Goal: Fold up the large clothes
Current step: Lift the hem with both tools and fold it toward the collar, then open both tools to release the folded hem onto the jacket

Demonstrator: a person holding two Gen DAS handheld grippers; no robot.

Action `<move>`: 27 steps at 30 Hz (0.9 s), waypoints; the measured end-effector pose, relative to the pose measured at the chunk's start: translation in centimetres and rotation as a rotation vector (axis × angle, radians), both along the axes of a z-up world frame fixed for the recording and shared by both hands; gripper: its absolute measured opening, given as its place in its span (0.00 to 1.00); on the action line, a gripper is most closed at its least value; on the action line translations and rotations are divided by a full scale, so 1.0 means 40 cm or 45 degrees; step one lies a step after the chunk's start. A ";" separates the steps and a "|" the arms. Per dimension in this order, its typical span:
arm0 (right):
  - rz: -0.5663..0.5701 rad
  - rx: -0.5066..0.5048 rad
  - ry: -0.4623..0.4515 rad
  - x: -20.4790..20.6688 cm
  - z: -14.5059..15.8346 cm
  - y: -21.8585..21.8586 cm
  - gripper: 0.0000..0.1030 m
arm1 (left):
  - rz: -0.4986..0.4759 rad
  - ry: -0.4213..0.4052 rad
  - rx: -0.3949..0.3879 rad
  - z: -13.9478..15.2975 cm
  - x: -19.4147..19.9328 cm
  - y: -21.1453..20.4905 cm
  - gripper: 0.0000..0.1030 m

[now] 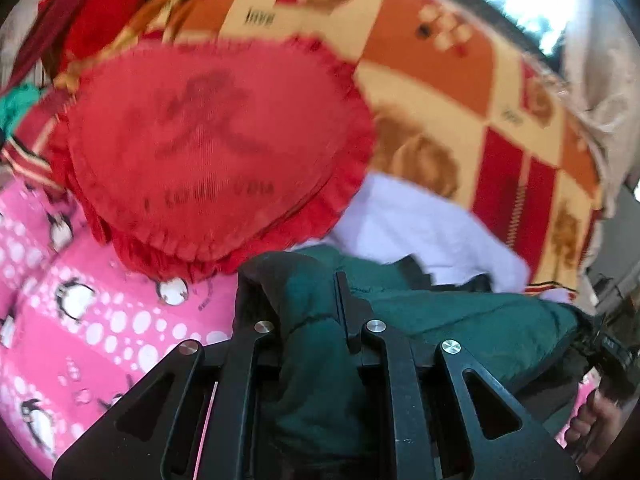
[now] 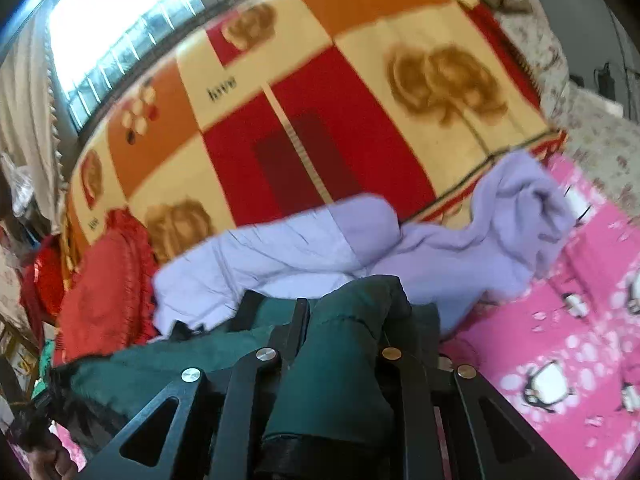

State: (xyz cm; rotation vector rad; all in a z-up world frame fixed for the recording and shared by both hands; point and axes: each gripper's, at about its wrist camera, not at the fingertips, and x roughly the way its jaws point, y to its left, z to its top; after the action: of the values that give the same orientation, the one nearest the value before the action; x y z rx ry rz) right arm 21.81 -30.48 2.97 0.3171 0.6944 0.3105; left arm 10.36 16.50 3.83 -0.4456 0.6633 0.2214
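On the left, the left gripper has its jaws closed tight on a bunched fold of the dark green jacket, the padded cloth rising thick between the fingers. Beyond it a red heart-shaped cushion lies on the pink penguin sheet of the bed, just beside the jacket's edge. Further right, a pale lilac garment lies crumpled across the boundary between the pink sheet and the orange and red blanket, partly under the jacket. On the right, the right gripper is likewise clamped shut on a second bunch of the same jacket. The jacket hangs stretched between the two grips, low over the bed; holding it at two separated points appears intended to spread it flat for folding. Both views are blurred. No fold is yet evident in the jacket.
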 end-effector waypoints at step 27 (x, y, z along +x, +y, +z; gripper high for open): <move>-0.077 0.446 0.223 0.028 -0.044 -0.093 0.75 | -0.086 -0.031 -0.163 -0.033 0.072 0.017 0.58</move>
State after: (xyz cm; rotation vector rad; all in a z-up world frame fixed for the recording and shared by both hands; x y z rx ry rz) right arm 22.93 -34.21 1.23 0.7043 0.8008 0.3495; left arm 13.25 17.19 2.51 -0.5471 0.6700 0.1100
